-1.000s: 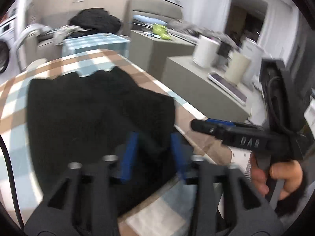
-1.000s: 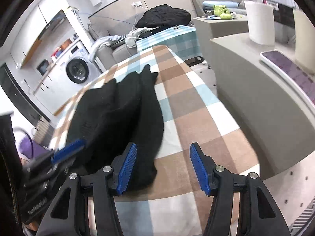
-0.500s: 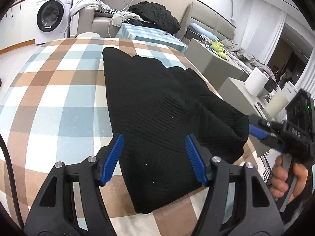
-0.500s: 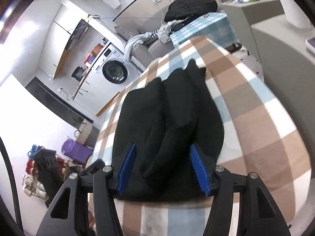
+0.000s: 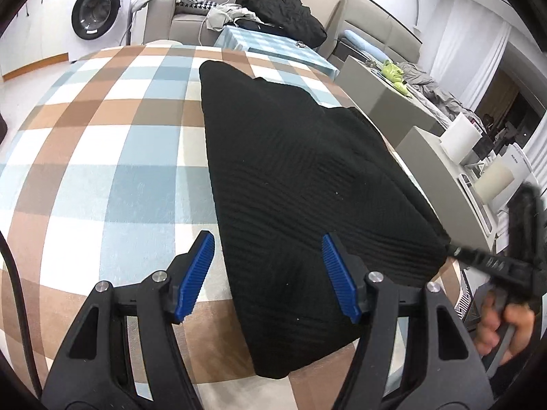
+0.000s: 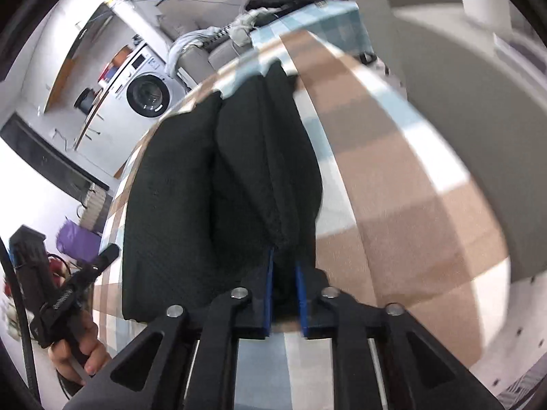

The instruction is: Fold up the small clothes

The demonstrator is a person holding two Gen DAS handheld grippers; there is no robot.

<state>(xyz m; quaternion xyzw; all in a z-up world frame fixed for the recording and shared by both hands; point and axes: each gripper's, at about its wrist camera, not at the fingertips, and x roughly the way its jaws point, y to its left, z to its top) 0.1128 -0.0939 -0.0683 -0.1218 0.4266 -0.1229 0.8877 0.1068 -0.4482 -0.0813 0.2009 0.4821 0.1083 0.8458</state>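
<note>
Jaws astride garment (image 5: 301, 184) near edge

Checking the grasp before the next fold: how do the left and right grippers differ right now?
The left gripper stands open, straddling the black garment's near edge without pinching; the right gripper has just been closing and now pinches a bunched fold of it. Both have blue pads and work the near end on the checked cloth.
</note>
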